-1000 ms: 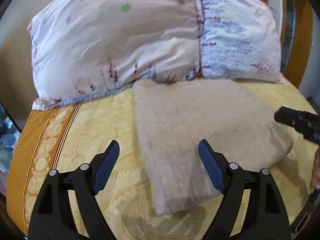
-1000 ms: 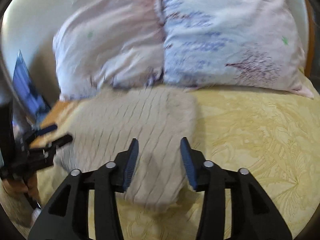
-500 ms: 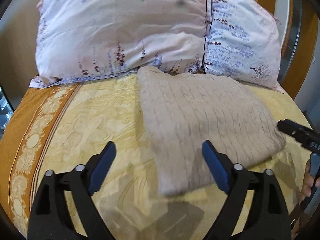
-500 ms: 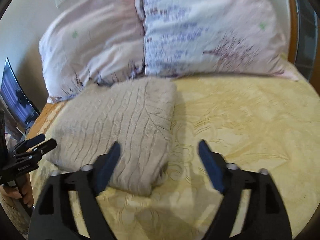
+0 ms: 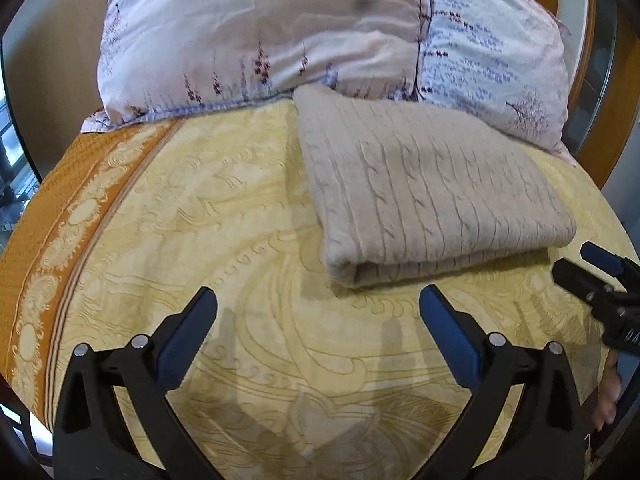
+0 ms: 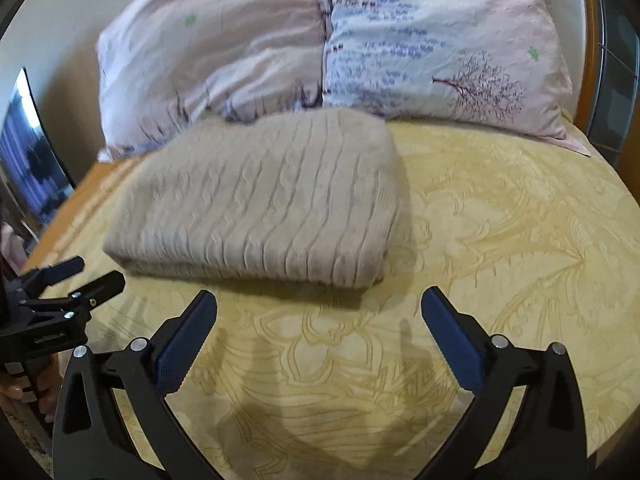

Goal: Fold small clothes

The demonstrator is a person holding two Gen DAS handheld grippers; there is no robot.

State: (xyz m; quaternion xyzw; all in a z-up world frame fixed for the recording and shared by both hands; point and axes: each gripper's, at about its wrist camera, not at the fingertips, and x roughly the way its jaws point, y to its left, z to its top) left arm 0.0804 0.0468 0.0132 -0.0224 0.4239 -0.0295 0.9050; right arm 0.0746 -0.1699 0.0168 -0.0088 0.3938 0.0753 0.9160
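Since the beige knit sweater (image 5: 432, 196) already lies folded on the bed (image 5: 200, 208) against the pillows (image 6: 320, 48), both the left gripper (image 5: 318, 312) and right gripper (image 6: 319, 316) have just opened their jaws wide, empty, so little seems left.
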